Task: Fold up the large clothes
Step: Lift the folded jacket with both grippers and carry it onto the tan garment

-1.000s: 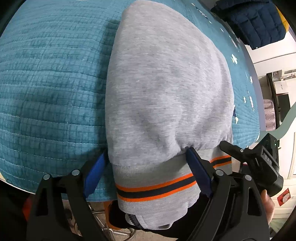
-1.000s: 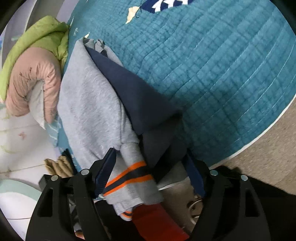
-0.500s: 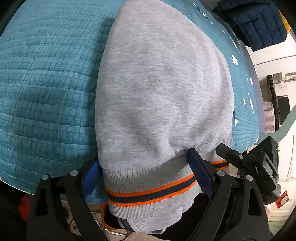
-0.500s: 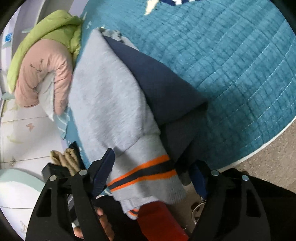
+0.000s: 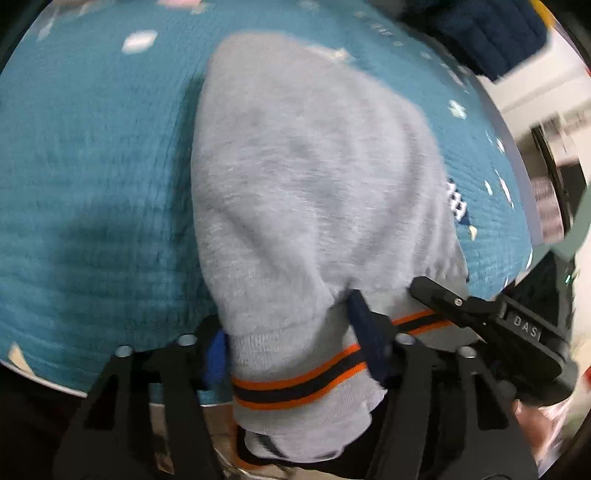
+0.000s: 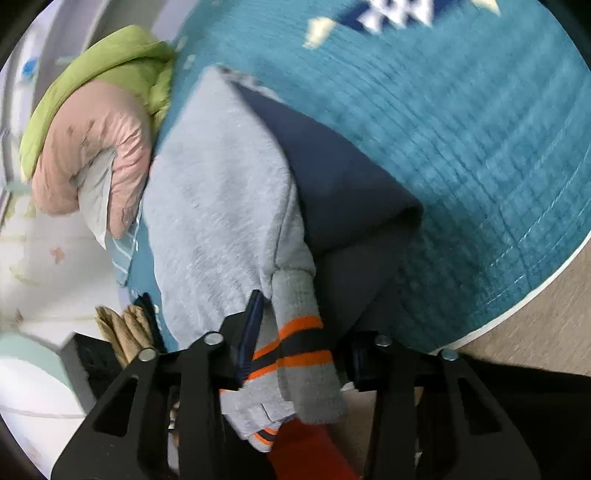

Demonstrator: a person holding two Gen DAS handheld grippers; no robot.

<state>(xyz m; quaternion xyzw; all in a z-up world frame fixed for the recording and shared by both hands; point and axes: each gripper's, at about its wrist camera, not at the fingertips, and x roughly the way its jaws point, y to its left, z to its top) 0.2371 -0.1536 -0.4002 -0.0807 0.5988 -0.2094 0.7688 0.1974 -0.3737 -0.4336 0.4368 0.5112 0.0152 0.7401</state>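
A grey sweatshirt point(image 5: 317, 177) with a ribbed hem striped orange and dark lies on a teal quilted bed cover point(image 5: 92, 166). My left gripper point(image 5: 291, 328) is shut on the hem at the bed's near edge. In the right wrist view the sweatshirt point(image 6: 221, 192) shows a dark navy inner layer point(image 6: 332, 177) beside the grey. My right gripper point(image 6: 303, 339) is shut on the striped hem point(image 6: 295, 347). The right gripper's body also shows in the left wrist view point(image 5: 498, 325), close to the right of the left one.
A rolled pink and green padded jacket point(image 6: 92, 129) lies at the bed's left side. A dark navy quilted jacket point(image 5: 487, 33) lies at the far right. The cover's white edge point(image 6: 517, 310) borders a beige floor point(image 6: 535, 332).
Both grippers have closed in on the hem: the jaws stood wider apart around it before and now pinch it. The two grippers stay close together; the views are blurred by motion.
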